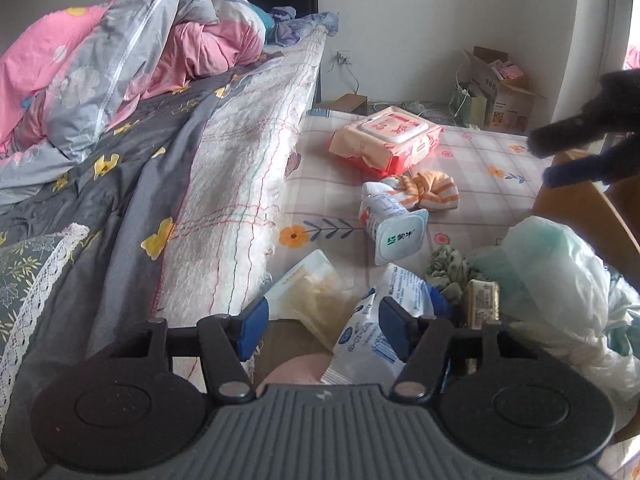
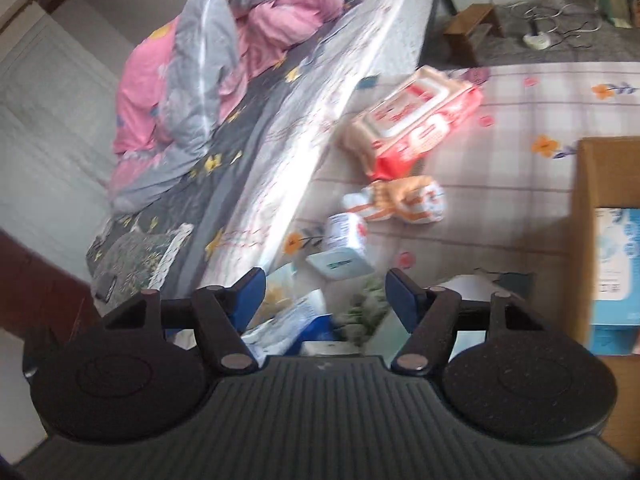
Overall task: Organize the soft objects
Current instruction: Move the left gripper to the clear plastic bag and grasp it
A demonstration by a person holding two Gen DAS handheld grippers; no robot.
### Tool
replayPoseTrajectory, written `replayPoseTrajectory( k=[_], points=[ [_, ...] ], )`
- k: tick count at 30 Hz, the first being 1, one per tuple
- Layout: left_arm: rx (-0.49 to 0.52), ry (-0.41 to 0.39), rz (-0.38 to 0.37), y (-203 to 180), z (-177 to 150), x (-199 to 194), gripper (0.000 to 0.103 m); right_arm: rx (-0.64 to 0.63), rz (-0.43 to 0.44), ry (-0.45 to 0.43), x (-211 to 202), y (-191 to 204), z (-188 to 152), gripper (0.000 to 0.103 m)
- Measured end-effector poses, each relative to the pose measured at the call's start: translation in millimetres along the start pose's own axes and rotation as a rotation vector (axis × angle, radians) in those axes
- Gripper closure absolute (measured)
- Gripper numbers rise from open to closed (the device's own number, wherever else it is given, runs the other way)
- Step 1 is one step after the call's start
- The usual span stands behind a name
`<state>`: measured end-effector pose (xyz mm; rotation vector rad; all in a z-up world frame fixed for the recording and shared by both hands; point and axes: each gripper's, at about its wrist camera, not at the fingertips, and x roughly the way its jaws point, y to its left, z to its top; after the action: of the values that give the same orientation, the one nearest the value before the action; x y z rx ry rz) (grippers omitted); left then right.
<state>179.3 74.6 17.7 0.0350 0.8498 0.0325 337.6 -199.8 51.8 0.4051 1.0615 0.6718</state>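
Your left tool (image 1: 322,330) points down at the clutter on the checked floor mat (image 1: 472,160), jaws spread, nothing pinched. A white-and-blue pack (image 1: 372,336) lies below and between the blue pads (image 1: 252,330); whether the right-hand pad touches it, you cannot tell.

Your right tool (image 2: 324,294) is tilted down over the same heap, rolled so the bed (image 2: 304,92) runs diagonally across its view. Jaws spread, empty. This view is blurred.

Soft things on the mat:
- wipes pack (image 1: 386,138), pink and red, farthest out, near the bed's edge.
- striped orange cloth bundle (image 1: 430,190), just nearer than the wipes.
- yogurt cup (image 1: 394,220) on its side, touching the bundle.
- floral cloth (image 1: 446,266), a clear bag (image 1: 316,292) and a plastic bag (image 1: 560,272) of pale stuff, close under the left tool.

Left view only: your right tool shows as a dark blurred shape at the right edge, above a cardboard flap (image 1: 576,208); a small yellowish packet (image 1: 482,304) beside the plastic bag; cardboard boxes (image 1: 504,88) by the far wall.

Right view only: an open cardboard box (image 2: 600,184) at right with a light-blue pack (image 2: 616,260) inside; a power strip (image 2: 538,40) and cables on the floor past the mat.

Both views: crumpled pink-and-grey quilt (image 1: 132,60) heaped on the bed.
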Motion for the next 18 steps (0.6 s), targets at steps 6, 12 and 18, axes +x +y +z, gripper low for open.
replayPoseTrajectory(
  k=[6, 12, 18],
  points=[
    [-0.121, 0.058, -0.059, 21, -1, 26, 0.048, -0.055, 0.059, 0.166, 90, 52, 6, 0.044],
    [-0.210, 0.145, -0.095, 36, 2, 44, 0.051, -0.068, 0.035, 0.319, 177, 62, 3, 0.045],
    [-0.291, 0.238, -0.128, 50, 3, 65, 0.051, -0.099, -0.039, 0.401, 229, 59, 2, 0.044]
  ],
)
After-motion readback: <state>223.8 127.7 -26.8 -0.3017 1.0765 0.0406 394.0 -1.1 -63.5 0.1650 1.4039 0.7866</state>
